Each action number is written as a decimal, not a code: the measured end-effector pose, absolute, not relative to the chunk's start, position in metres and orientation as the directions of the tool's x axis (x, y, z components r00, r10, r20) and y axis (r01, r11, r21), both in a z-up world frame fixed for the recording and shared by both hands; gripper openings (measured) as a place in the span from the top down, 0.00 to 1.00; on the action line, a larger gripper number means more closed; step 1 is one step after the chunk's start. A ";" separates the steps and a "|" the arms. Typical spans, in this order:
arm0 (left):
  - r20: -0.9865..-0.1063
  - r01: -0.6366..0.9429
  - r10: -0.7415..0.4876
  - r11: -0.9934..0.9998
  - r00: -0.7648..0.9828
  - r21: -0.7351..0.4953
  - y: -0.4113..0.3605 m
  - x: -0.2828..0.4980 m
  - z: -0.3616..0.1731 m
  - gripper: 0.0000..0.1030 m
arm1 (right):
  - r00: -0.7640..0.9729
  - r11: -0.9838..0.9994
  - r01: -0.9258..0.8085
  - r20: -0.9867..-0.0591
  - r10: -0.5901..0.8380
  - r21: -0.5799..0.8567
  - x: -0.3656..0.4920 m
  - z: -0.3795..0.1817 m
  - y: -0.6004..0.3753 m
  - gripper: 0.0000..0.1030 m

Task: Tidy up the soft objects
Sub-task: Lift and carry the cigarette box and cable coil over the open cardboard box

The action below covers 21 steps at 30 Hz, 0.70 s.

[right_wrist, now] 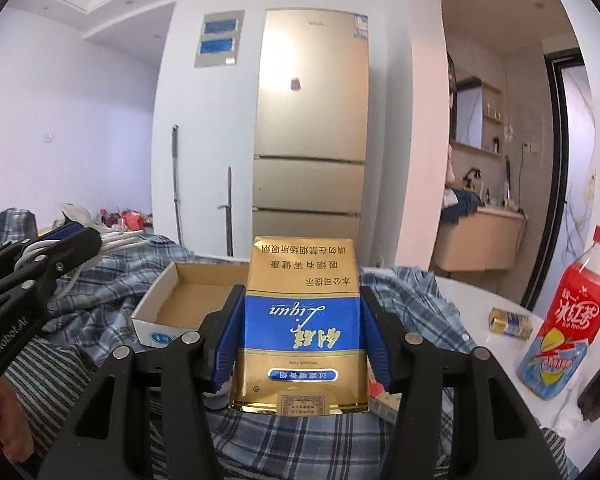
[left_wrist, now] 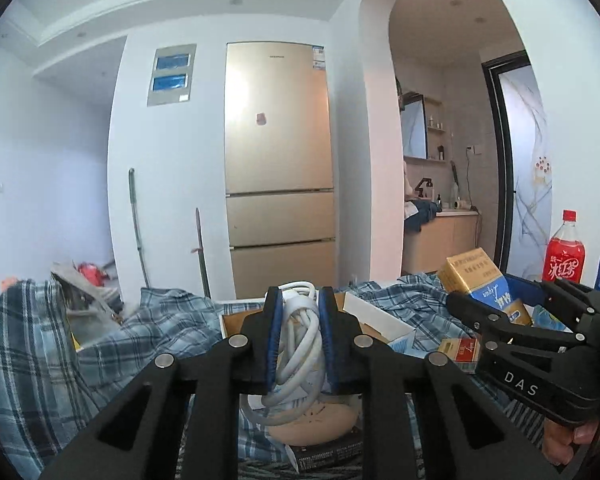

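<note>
Cluttered surface draped with blue plaid cloth (left_wrist: pixel 40 344) before a gold refrigerator (left_wrist: pixel 280 168). Left gripper (left_wrist: pixel 298 336) clamps a coiled white cable (left_wrist: pixel 298 340), its coil running upright. Right gripper (right_wrist: pixel 302 336) grips an upright gold-and-blue carton (right_wrist: pixel 302 320) with inverted script "Liqun". An open cardboard box (right_wrist: pixel 188 296) sits beyond; a red iced-tea bottle (right_wrist: pixel 572 312) stands far right.

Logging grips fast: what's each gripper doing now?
Left gripper: closed on the white cable bundle.
Right gripper: closed on the gold-and-blue carton.
</note>
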<state>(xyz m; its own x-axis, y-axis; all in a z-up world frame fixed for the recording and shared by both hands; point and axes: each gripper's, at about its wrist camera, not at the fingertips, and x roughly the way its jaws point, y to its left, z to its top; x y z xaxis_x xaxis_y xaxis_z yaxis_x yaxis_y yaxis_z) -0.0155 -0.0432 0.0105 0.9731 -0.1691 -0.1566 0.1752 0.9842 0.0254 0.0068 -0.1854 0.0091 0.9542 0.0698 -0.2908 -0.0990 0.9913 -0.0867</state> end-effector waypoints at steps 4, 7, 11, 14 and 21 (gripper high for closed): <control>-0.168 0.147 -0.142 0.989 0.975 0.016 -0.041 -0.016 0.011 0.81 | 0.958 0.988 -0.123 -0.270 0.093 -0.095 0.003 0.011 -0.181 0.48; -0.173 0.151 -0.146 0.988 0.974 0.016 -0.041 -0.016 0.011 0.81 | 0.959 0.985 -0.138 -0.262 0.108 -0.099 0.001 0.010 -0.179 0.48; -0.159 0.154 -0.147 0.987 0.976 0.035 -0.044 -0.021 0.015 0.81 | 0.956 0.984 -0.156 -0.264 0.128 -0.088 0.003 0.010 -0.180 0.48; -0.160 0.160 -0.157 0.987 0.975 0.011 -0.041 -0.024 0.029 0.81 | 0.959 0.981 -0.174 -0.239 0.151 -0.080 0.003 0.014 -0.186 0.48; -0.135 0.159 -0.152 0.986 0.979 0.041 -0.040 -0.034 0.072 0.81 | 0.963 0.991 -0.128 -0.241 0.118 -0.026 0.012 0.045 -0.196 0.48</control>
